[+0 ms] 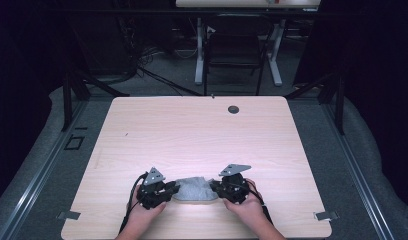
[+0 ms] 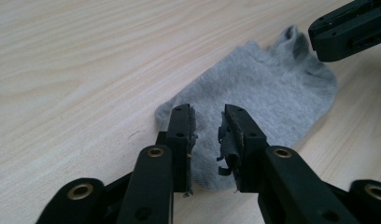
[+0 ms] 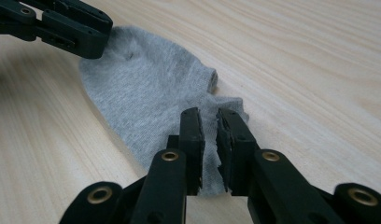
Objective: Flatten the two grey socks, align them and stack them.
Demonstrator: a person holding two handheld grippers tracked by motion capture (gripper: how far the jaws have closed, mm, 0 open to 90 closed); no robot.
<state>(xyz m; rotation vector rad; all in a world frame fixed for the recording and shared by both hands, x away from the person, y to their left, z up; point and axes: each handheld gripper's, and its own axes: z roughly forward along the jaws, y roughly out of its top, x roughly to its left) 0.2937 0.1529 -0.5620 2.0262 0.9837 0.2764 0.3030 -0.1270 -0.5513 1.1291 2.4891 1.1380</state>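
Note:
A small grey sock [image 1: 194,189] lies flat on the pale wooden table [image 1: 192,130] near its front edge, between the person's two hands. My left gripper [image 1: 176,189] is at the sock's left end. In the left gripper view its jaws [image 2: 207,112] stand apart over the sock [image 2: 263,84], a gap showing between the pads. My right gripper [image 1: 213,188] is at the sock's right end. In the right gripper view its jaws [image 3: 208,114] stand a little apart over the crumpled cuff of the sock [image 3: 146,79], not pressing on it.
A dark round hole [image 1: 233,109] sits in the table near its far edge. Behind the table stand a black chair [image 1: 234,45] and white desk legs. Metal brackets mark the table's front corners. Grey floor surrounds the table.

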